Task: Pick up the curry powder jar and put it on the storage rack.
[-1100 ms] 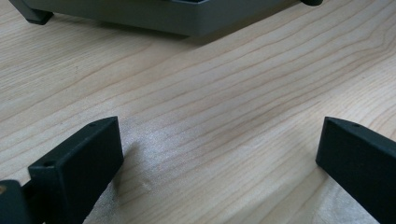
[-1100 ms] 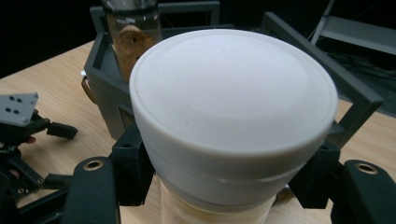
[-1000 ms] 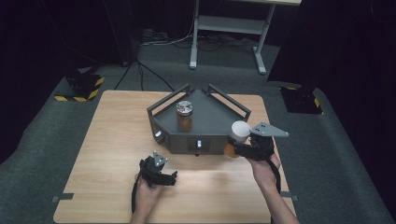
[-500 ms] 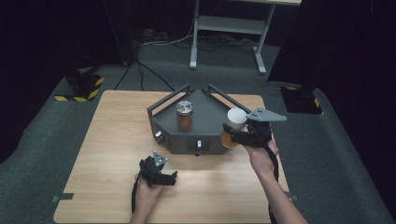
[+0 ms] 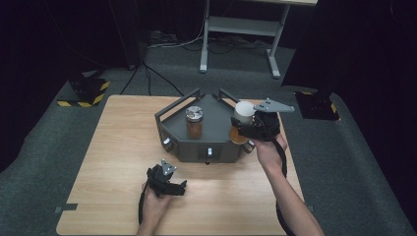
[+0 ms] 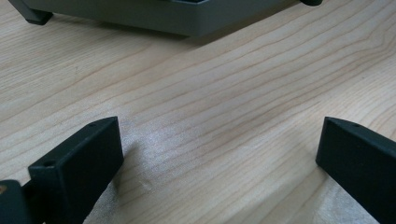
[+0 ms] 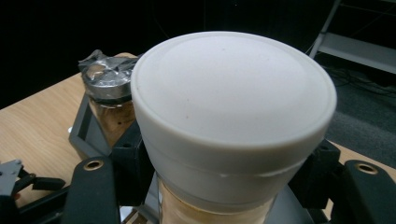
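Bare table (image 5: pixel 113 162) lay open left and front of the grey tray (image 5: pixel 216 147). Silver-lidded jar (image 5: pixel 194 122) stood mid-tray, blocking the middle. Raised rails (image 5: pixel 172 109) fenced the back edges. Tray's right corner was taken by the white-lidded jar (image 5: pixel 242 115).

The right gripper (image 5: pixel 247 129) holds a white-lidded jar (image 5: pixel 242 119) over the grey tray (image 5: pixel 216 147).

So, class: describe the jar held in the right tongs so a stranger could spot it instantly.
Find the dark grey tray on the wooden table. At its right edge, the right tongs grip a jar. Its smooth white cap differs from the neighbouring jar's metal lid.
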A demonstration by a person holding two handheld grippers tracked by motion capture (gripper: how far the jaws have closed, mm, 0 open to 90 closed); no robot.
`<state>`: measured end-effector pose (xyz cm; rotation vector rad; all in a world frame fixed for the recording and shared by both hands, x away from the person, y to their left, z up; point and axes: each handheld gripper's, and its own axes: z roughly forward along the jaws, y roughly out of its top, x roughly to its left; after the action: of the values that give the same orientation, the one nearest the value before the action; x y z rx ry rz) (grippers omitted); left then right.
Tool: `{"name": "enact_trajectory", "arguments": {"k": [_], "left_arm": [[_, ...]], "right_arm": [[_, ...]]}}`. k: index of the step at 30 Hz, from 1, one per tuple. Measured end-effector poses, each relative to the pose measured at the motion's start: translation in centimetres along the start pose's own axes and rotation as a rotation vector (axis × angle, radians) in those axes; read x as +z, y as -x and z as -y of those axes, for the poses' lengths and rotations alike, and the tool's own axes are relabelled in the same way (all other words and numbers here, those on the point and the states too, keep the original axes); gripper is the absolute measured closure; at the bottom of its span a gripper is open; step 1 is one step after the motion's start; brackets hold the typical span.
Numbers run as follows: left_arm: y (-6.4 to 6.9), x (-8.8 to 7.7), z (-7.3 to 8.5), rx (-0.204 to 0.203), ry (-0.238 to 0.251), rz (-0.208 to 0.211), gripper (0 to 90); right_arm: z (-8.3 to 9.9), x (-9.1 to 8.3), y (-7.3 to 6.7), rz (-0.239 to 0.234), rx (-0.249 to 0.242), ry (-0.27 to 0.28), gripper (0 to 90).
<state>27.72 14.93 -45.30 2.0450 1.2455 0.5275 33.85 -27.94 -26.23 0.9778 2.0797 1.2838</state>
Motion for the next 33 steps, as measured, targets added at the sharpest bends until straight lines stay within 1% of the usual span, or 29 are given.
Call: {"name": "enact_trajectory", "arguments": {"k": [7,8,11,17,21,33], "left_arm": [[0.0,0.0,0.0,0.000,0.000,0.000,0.5],[0.0,0.0,0.0,0.000,0.000,0.000,0.5],[0.0,0.0,0.0,0.000,0.000,0.000,0.5],[0.0,0.0,0.0,0.000,0.000,0.000,0.5],[0.0,0.0,0.0,0.000,0.000,0.000,0.5],[0.0,0.0,0.0,0.000,0.000,0.000,0.6]], "right_arm": [[-0.6,1.5,-0.1,0.024,0.007,-0.016,35.1],[-0.6,1.8,-0.1,0.026,0.008,-0.017,35.1],[-0.4,2.5,-0.1,0.031,0.030,-0.021,35.1],[-0.3,4.0,-0.3,0.051,0.040,-0.043,35.1],[-0.2,4.5,-0.4,0.056,0.046,-0.049,35.1],[0.4,5.3,-0.5,0.055,0.043,-0.065,35.0]]}}
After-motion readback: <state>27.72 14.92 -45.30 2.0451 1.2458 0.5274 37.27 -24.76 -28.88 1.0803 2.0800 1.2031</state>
